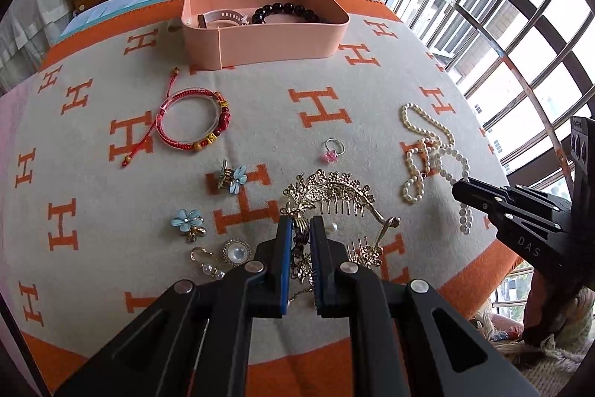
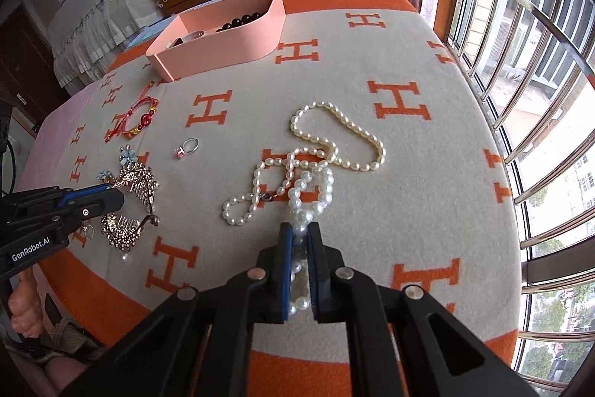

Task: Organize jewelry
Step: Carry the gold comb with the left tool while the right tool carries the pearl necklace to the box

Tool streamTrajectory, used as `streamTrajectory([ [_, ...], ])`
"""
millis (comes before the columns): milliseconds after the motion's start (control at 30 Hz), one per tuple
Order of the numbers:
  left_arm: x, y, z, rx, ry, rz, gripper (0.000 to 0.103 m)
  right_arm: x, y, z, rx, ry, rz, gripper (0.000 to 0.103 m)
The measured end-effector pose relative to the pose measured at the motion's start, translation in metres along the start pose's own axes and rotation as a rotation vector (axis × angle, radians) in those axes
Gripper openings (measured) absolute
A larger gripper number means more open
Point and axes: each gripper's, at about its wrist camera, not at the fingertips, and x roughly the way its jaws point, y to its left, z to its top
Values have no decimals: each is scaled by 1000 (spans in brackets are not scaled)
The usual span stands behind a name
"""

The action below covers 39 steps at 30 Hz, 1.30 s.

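Near front edge of blanket [image 1: 334, 80]: both tools at work
Left gripper [image 1: 300, 229]: clamped on gold hair comb [image 1: 331, 190]
Right gripper [image 2: 300, 233]: clamped on pearl bracelet [image 2: 310, 188], beside pearl necklace [image 2: 334, 136]
Pink box [image 1: 260, 39]: far edge, holding dark bead bracelet [image 1: 284, 12]

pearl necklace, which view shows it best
The right wrist view. The pearl necklace lies spread near the centre, every loop visible, with one end pinched in the right hand-held gripper. The left wrist view shows the same necklace smaller and squeezed toward the right edge, partly behind that gripper.
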Motion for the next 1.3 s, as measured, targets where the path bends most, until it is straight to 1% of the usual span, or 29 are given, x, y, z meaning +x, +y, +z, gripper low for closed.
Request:
streamTrajectory([
  [167, -26, 6, 18, -10, -40, -11, 8, -29, 4, 14, -8, -81, 38, 7],
  [300, -51, 7, 44, 17, -95, 18, 8, -59, 16, 39, -53, -163, 65, 7],
  [400, -72, 7, 69, 32, -142, 41, 8, -84, 29, 66, -97, -246, 75, 7],
  [567, -102, 7, 115, 61, -230, 103, 8, -116, 44, 117, -147, -373, 83, 7],
  [633, -109, 7, 133, 69, -257, 121, 8, -120, 49, 138, -153, -402, 96, 7],
  [700, -109, 7, 150, 71, -273, 136, 8, -119, 53, 158, -149, -410, 118, 7],
  [833, -91, 15, 183, 46, -260, 136, 8, -96, 62, 194, -142, -383, 145, 7],
  [1000, -45, 38, 212, -10, -207, 121, 8, -44, 66, 227, -111, -288, 187, 7],
  [1133, 0, 53, 223, -48, -143, 118, 8, 5, 68, 238, -96, -200, 204, 8],
  [1300, 50, 71, 221, -80, -70, 124, 8, 55, 69, 235, -89, -102, 210, 8],
])
